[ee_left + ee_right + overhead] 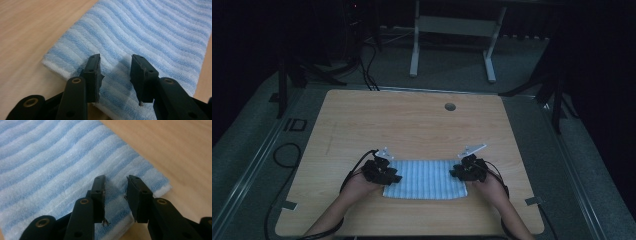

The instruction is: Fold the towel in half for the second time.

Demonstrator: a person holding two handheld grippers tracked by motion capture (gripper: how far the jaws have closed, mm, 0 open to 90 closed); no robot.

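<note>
Left tool point(115, 67) hangs parted over towel point(155, 37); high view adds table point(412, 120).

towel point(426, 179) on table point(412, 125) (near front edge)

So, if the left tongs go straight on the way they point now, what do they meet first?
Most likely the striped blue towel: the left tongs stand open above its end, though the gap is unclear.

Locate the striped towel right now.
In the high view the striped towel lies flat on the near middle of the table, between the left hand-held gripper and the right hand-held gripper.
</note>
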